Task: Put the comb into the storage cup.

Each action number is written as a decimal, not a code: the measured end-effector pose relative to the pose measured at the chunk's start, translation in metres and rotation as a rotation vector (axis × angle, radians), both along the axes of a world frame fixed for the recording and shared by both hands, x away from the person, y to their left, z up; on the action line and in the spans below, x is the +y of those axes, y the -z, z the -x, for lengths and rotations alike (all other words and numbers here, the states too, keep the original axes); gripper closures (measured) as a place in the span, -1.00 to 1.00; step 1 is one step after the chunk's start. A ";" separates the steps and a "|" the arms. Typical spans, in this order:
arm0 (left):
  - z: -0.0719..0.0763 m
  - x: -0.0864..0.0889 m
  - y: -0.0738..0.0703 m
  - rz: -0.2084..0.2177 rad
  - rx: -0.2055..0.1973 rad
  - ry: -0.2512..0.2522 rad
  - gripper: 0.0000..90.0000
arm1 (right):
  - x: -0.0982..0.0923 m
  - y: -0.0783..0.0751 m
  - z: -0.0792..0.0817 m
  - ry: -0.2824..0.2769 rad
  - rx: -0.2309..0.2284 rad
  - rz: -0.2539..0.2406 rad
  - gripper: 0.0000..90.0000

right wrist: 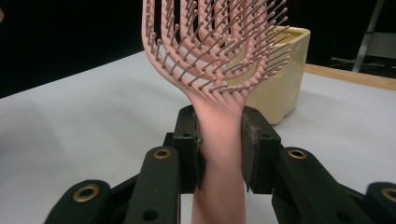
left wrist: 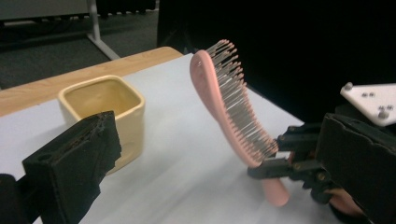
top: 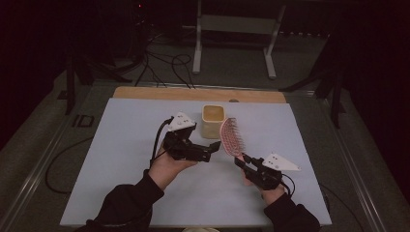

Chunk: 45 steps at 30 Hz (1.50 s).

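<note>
- Pink plastic hairbrush [top: 231,137] stands almost upright above the desk [top: 121,159], its handle pinched between the two jaws of the right hand-held gripper [top: 240,159]; in the right gripper view the pads press on either side of the handle just below the bristled head, so the grip looks firm and narrow.
- The brush hangs in the air right of centre, its head tilted toward the far side, just beside the yellow square cup [top: 213,121] and a little nearer than it.
- The left hand-held gripper [top: 215,146] lies level with its tips pointing right toward the brush; one black jaw rises at the lower left of its own view, nothing is between the jaws, and they seem parted, holding nothing.
- My reading of the step: the brush is lifted and presented, and either goes into the cup or passes to the left hand-held gripper.
- For the cup, the next move calls for carrying the brush above the opening, turning the handle downward and lowering it inside the walls before letting go.
- The cup is light and narrow; a bristle catching its rim could tip it.
- The left hand-held gripper sits near the cup's front and may crowd that path.
- Beyond the desk lie floor cables [top: 169,65] and a white metal stand [top: 234,34], well apart.
</note>
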State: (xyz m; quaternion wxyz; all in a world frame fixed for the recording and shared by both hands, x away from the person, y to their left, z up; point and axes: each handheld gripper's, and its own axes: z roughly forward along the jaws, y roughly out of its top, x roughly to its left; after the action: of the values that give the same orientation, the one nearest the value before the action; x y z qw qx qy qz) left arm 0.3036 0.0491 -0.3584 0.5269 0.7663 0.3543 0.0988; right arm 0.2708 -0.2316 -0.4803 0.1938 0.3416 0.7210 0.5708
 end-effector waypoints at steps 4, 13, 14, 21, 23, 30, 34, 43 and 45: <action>-0.004 -0.007 -0.001 0.021 0.041 -0.003 -0.99 | 0.000 0.000 0.000 0.000 -0.001 0.001 0.57; -0.015 -0.025 -0.001 0.026 0.097 -0.038 -0.92 | 0.001 0.001 0.000 -0.003 -0.007 0.007 0.57; -0.016 -0.026 -0.001 0.020 0.095 -0.041 -0.90 | 0.000 0.001 0.000 -0.002 -0.004 0.006 0.57; -0.025 -0.042 0.004 0.012 0.131 -0.021 -0.72 | 0.001 0.001 -0.001 -0.005 -0.004 0.008 0.57; -0.028 -0.047 0.007 0.015 0.146 -0.034 -0.67 | 0.000 0.001 -0.001 -0.009 -0.006 0.013 0.57; -0.035 -0.050 0.013 0.055 0.197 -0.055 -0.41 | 0.000 0.002 -0.001 -0.004 -0.004 0.010 0.57; -0.038 -0.052 0.017 0.051 0.223 -0.056 -0.29 | 0.000 0.002 -0.001 -0.005 -0.006 0.010 0.57; -0.042 -0.054 0.029 0.100 0.283 -0.036 0.27 | 0.002 0.002 -0.001 -0.005 -0.002 0.018 0.57; -0.042 -0.054 0.029 0.112 0.291 -0.036 0.29 | 0.002 0.002 -0.001 -0.007 -0.002 0.016 0.57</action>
State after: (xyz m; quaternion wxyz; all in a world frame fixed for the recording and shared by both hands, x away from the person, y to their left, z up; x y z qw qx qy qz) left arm 0.3460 -0.0046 -0.3878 0.5101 0.7354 0.4454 -0.0238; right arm 0.2717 -0.2291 -0.4824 0.1952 0.3369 0.7266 0.5661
